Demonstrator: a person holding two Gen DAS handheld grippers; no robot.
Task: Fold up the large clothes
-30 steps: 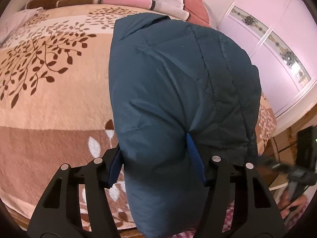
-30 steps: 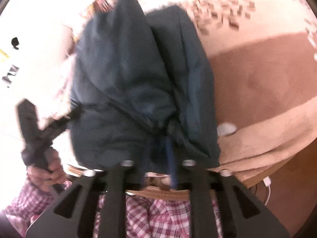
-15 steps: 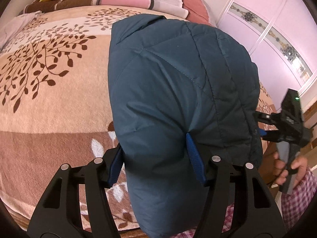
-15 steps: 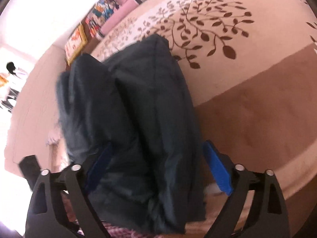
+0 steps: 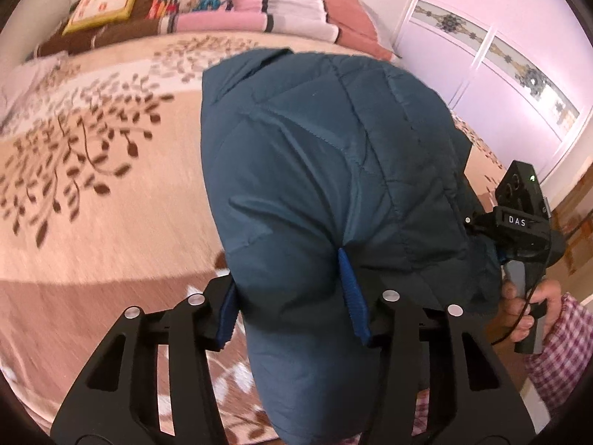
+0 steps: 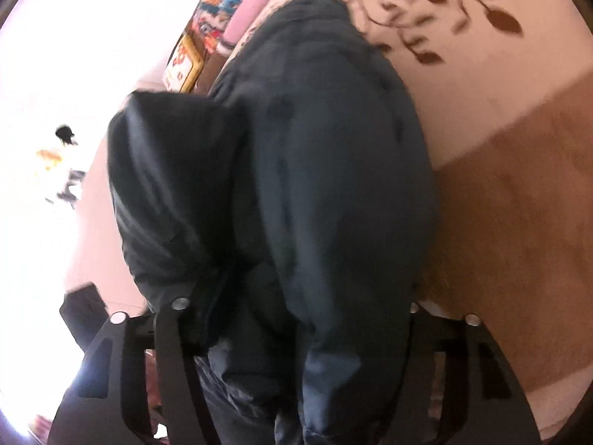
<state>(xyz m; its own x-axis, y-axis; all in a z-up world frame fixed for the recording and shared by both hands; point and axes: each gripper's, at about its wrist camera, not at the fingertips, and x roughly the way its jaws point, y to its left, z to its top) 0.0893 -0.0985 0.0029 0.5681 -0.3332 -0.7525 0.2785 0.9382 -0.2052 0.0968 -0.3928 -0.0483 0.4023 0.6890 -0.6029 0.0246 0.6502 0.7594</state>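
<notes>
A dark teal quilted padded jacket [image 5: 333,193] is bundled up and held above the bed. My left gripper [image 5: 292,289] has its blue-padded fingers [image 5: 352,293] clamped on a thick fold of it. In the right wrist view the jacket [image 6: 315,185] fills the middle and bulges between the arms of my right gripper [image 6: 296,307]. Its jaws are spread wide around the bulk and the pads are hidden by fabric. The right gripper also shows in the left wrist view [image 5: 526,222], at the jacket's right edge, held in a hand.
The bed is covered by a beige and brown blanket with a leaf print [image 5: 92,185]. Pillows and folded quilts [image 5: 222,3] lie at its head. A white wardrobe [image 5: 500,55] stands at the right. My checked sleeve [image 5: 556,337] is at the lower right.
My right gripper opened from a tight pinch to a wide spread and pushed in around the jacket's bulk. The left gripper kept its hold and moved slightly.
</notes>
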